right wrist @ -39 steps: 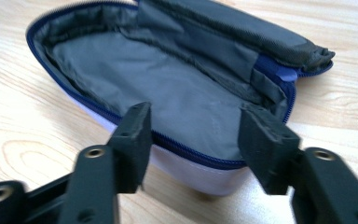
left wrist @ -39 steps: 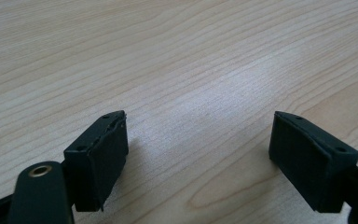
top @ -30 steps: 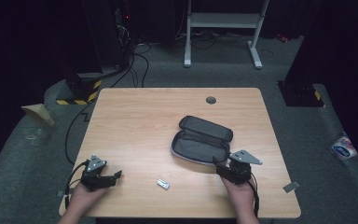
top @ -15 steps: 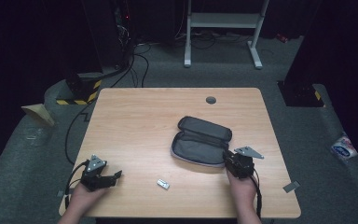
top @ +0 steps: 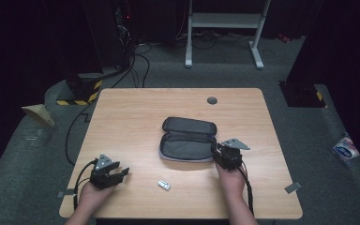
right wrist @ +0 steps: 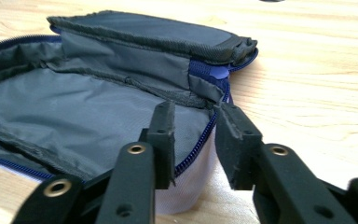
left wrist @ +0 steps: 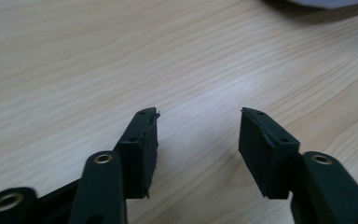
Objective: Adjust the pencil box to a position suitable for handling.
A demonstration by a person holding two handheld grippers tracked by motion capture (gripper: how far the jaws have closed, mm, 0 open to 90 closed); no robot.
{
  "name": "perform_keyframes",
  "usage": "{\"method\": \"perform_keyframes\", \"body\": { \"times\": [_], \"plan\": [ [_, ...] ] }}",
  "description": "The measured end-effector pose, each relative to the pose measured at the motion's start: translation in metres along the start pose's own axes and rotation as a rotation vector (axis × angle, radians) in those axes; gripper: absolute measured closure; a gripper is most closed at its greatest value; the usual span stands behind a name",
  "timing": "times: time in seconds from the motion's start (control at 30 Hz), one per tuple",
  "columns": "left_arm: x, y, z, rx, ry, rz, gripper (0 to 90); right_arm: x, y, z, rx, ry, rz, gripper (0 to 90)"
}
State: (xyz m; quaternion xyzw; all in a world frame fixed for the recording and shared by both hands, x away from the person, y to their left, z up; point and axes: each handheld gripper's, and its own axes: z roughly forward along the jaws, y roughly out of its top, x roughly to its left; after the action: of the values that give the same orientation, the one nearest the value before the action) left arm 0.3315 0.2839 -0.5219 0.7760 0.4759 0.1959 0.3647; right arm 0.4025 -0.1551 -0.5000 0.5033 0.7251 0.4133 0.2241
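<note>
The open grey fabric zip pouch (top: 188,140) lies mid-table (top: 136,108). The right gripper (right wrist: 193,109) has its jaws astride the pouch's near rim, just eased apart a little and not visibly pinching; it should bite the blue-zippered edge squarely. The left gripper (left wrist: 198,116), whose jaws have just been narrowing with nothing between them, can fetch the small silver stick (top: 164,185).

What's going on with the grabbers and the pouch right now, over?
Left gripper open over bare table. Right gripper astride the open pouch's zipper rim, not clamped. Small USB stick lies between, clear.

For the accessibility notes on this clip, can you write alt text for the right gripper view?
The right gripper straddles the near zippered edge of an open grey pouch, one jaw inside over the lining and one outside, with a narrow gap between them. The pouch's lid is folded back, and it lies on a light wooden table.
</note>
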Motion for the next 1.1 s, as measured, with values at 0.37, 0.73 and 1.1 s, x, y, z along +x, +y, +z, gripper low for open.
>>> {"method": "perform_keyframes", "body": {
  "times": [0.37,0.73,1.1],
  "plan": [
    [-0.045,0.050,0.048,-0.063,-0.002,0.000,71.2,-0.020,-0.011,-0.022,0.028,-0.040,0.016,76.7],
    [-0.073,0.081,0.084,-0.039,0.004,0.007,74.4,-0.017,-0.004,0.008,0.091,-0.041,-0.013,75.0],
    [-0.060,0.065,0.068,-0.039,0.009,-0.013,72.0,0.000,0.005,0.028,0.103,-0.012,-0.043,70.6]
  ]
}}
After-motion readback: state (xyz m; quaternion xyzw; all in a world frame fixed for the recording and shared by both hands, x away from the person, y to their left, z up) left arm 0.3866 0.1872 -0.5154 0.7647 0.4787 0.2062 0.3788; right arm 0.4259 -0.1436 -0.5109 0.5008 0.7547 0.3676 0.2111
